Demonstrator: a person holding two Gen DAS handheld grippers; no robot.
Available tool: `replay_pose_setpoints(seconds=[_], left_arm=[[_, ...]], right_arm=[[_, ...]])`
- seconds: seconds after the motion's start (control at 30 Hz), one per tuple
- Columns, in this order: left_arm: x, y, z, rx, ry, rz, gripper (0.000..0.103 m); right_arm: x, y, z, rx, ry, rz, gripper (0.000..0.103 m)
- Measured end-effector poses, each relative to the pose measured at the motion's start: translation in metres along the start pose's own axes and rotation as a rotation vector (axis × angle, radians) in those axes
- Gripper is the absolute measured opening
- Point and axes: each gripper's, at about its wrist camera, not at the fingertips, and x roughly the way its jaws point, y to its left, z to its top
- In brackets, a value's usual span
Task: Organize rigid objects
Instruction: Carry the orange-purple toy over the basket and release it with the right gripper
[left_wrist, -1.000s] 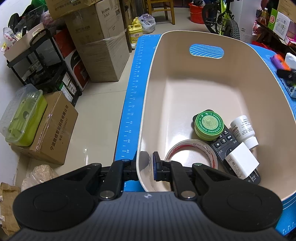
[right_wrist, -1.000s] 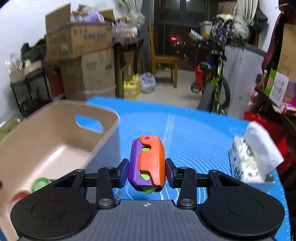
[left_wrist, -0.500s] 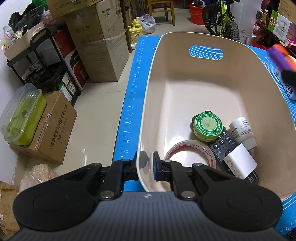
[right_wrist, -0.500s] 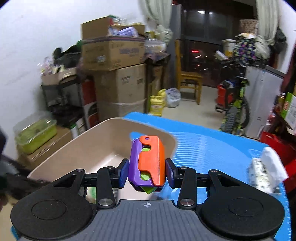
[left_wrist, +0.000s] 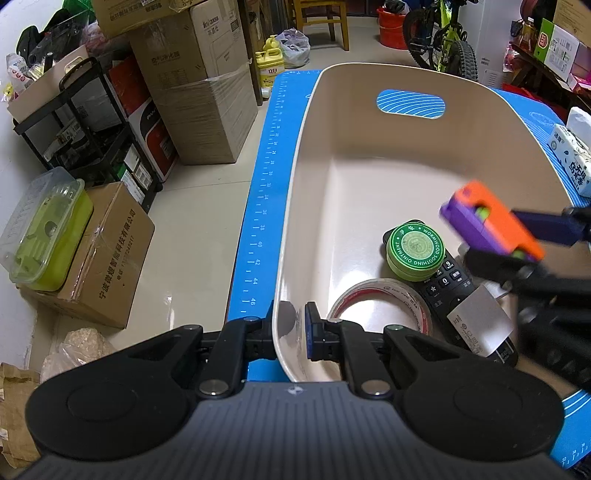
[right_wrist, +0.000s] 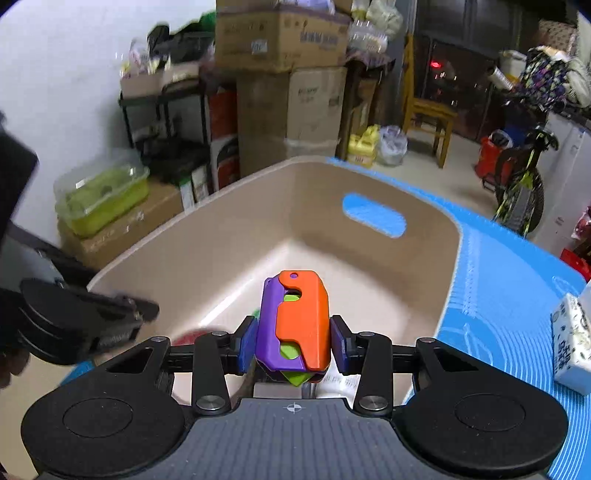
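Cardboard boxes (left_wrist: 207, 99) and a green plastic box (left_wrist: 48, 229) stand on the floor at the far left, beside the blue mat (left_wrist: 262, 206) that we work on. Next comes our left gripper (left_wrist: 291, 334), clamped tight on the near rim of the beige tub (left_wrist: 295, 206): one finger sits outside the wall and the other inside it, with only that thin wall pinched between them.

Inside the tub, near its close right corner, lie a roll of tape (left_wrist: 380, 306), a green tin (left_wrist: 415, 249) resting on a black remote (left_wrist: 469, 314), and a small white box (left_wrist: 480, 319) on top of the remote's near end. The far half of the tub floor is bare.

Further right, our right gripper (right_wrist: 293, 343) holds the orange and purple toy (right_wrist: 295, 325) upright between its two blue pads, which press on its left and right sides; the jaws stand partly apart, filled by the toy's width. A green piece shows at the toy's lower edge. From the left wrist view, the toy (left_wrist: 491, 225) hangs in the air above the tub's right side, over the tin and the remote, touching none of them.

At the far right, a pack of tissues (right_wrist: 572, 350) lies on the mat outside the tub.
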Motion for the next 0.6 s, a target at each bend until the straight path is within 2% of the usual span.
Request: replay_pose_setpoints(seconds=[0.27, 0.43, 0.6], left_arm=[[-0.001, 0.000, 0.001, 0.001, -0.004, 0.000, 0.013], [0.000, -0.001, 0.000, 0.003, -0.003, 0.004, 0.013], [0.001, -0.001, 0.000, 0.004, 0.000, 0.013, 0.013]], right_arm=[[0.016, 0.005, -0.008, -0.034, 0.116, 0.016, 0.047], [0.012, 0.001, -0.007, -0.009, 0.113, 0.053, 0.049], [-0.010, -0.013, -0.005, 0.014, 0.039, 0.044, 0.050]])
